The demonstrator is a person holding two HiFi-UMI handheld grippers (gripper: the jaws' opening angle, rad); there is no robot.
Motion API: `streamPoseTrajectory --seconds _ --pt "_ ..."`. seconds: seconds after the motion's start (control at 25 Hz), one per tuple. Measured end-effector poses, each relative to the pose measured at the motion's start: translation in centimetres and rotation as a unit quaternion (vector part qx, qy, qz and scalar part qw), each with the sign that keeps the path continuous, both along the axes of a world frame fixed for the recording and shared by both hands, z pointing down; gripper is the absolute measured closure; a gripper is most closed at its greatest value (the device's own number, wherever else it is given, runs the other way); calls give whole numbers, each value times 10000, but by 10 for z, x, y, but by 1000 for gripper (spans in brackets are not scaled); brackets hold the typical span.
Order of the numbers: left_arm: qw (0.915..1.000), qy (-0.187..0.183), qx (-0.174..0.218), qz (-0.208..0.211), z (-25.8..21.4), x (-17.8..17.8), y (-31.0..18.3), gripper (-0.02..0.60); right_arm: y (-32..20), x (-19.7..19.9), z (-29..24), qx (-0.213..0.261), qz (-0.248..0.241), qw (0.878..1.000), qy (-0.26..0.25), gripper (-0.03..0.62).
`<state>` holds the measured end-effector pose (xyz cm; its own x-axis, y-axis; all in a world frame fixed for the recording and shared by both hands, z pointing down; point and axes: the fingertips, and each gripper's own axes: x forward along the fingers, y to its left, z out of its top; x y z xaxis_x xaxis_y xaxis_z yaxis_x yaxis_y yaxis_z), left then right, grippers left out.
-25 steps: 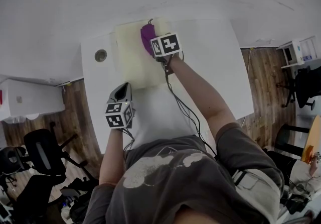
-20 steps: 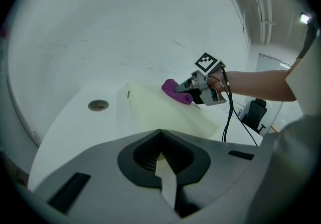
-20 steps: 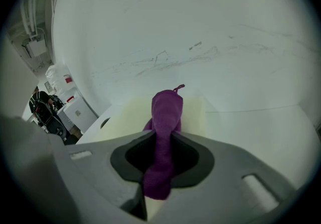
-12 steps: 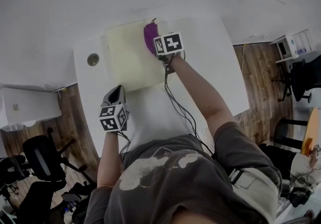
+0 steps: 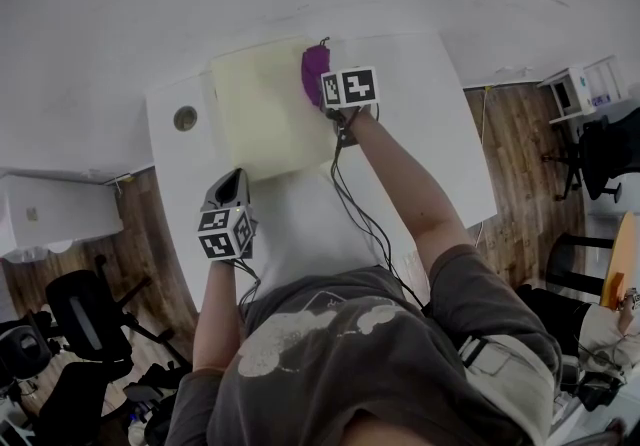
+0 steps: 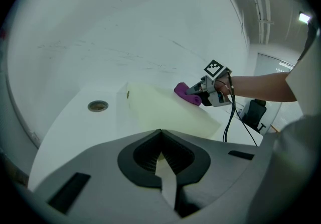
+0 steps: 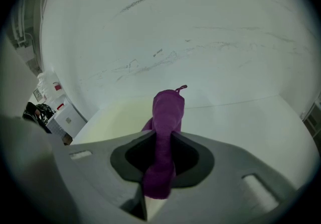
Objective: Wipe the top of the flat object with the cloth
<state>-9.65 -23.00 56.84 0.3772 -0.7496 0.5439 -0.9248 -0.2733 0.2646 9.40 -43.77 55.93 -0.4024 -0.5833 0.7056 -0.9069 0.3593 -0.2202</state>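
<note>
Right gripper clamps the purple cloth at the far right edge of the pale board. With my left gripper closed, empty, off the board, a hard stroke could slide it across the table.

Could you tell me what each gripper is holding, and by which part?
The right gripper clamps the purple cloth around its middle; the left gripper holds nothing.

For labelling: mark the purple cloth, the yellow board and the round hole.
purple cloth (image 7: 168, 112), right gripper view, upper fold
yellow board (image 5: 262, 114), head view, top's middle
round hole (image 6: 98, 106), left gripper view, centre
</note>
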Motion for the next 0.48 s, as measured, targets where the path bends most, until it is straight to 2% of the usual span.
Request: streamPoseTrajectory --seconds 0.2,0.36,0.48 --pt "10000 32 -36 -29 0 1 0 583 0 2 -1 -29 95 9999 68 519" --pt "9999 93 -71 -56 0 2 1 583 5 0 -10 142 -19 9988 476 519" --pt "9999 106 -53 -45 1 2 1 583 11 -13 -19 199 -127 9989 409 519"
